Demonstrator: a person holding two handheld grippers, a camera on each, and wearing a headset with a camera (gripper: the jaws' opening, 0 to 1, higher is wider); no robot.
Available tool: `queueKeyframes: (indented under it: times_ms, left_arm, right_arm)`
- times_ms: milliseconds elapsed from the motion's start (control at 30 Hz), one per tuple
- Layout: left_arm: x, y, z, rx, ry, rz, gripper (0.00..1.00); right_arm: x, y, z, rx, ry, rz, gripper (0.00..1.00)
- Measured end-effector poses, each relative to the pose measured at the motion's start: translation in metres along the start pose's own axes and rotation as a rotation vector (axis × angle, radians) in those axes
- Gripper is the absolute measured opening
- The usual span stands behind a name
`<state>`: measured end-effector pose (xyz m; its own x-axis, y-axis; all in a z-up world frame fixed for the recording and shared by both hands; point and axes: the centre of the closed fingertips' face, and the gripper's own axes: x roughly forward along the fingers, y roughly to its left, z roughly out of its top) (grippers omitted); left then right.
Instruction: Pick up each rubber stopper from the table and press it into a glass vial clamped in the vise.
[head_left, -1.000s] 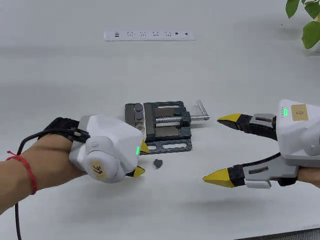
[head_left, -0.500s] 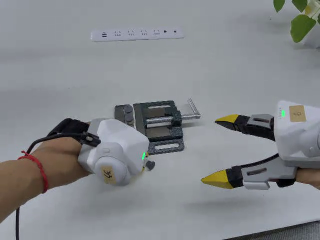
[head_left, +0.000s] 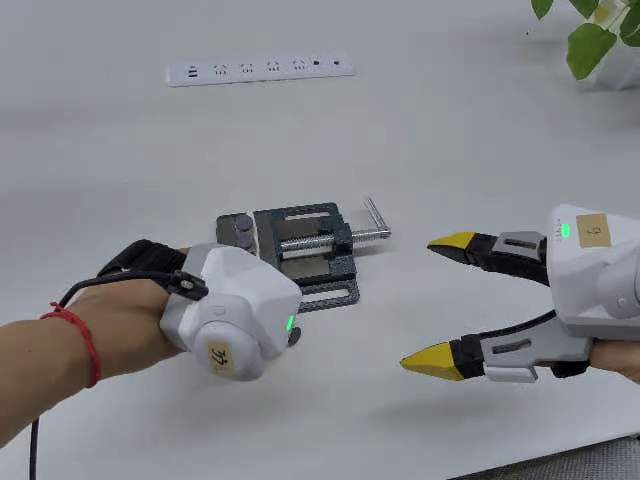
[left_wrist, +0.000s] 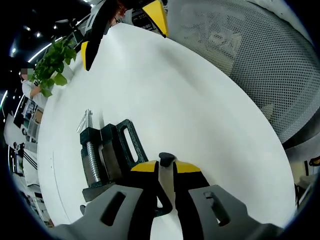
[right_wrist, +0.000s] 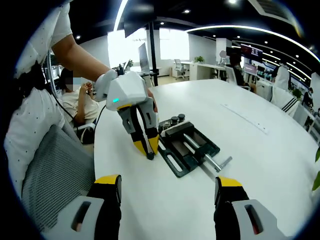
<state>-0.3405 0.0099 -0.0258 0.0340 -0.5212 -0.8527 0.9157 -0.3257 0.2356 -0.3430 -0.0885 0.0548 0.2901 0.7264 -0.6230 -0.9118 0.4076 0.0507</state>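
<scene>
Between the yellow tips of the left gripper (left_wrist: 167, 169) a small dark rubber stopper (left_wrist: 166, 159) is sitting pinched. The jaws are standing narrow, almost together, closed on it. I am seeing the rubber stopper low over the white table (head_left: 430, 140), just beside the near edge of the vise (head_left: 302, 250). Whether it is touching the tabletop I cannot tell. In the head view the left gripper's white body is covering its own tips, and just a dark sliver is peeking out at its lower right.

The vise is lying flat, its screw handle pointing toward the right gripper (head_left: 440, 300). A short row of dark-topped vials (right_wrist: 173, 120) is standing at the vise's opposite end; they are too small for me to tell how they are held.

The right gripper is hovering well apart from the vise, its jaws spread wide and gripping nothing.

Across the table a white power strip (head_left: 260, 70) is lying flat. Green plant leaves (head_left: 588, 38) are showing at the far right corner.
</scene>
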Motion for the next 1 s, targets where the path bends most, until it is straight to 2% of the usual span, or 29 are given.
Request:
queueKeyframes:
  times_ms: [533, 900, 933, 1000]
  left_arm:
    - [0.0004, 0.0004, -0.0038, -0.063, -0.007, 0.017, 0.05]
    - [0.0008, -0.0014, -0.0049, -0.167, -0.029, 0.058, 0.04]
    - [-0.0001, -0.0013, -0.0053, -0.184, -0.034, 0.064, 0.04]
    - [-0.0037, 0.0009, -0.0017, -0.248, -0.074, 0.089, 0.04]
  right_arm:
    - [0.0028, 0.0015, -0.0025, 0.003, -0.001, 0.0, 0.73]
    - [0.0056, 0.0056, 0.0013, 0.001, 0.0, 0.008, 0.73]
    - [0.0058, 0.0059, 0.0019, 0.0, -0.001, 0.009, 0.73]
    - [0.0062, 0.0064, 0.0038, -0.002, -0.004, 0.009, 0.73]
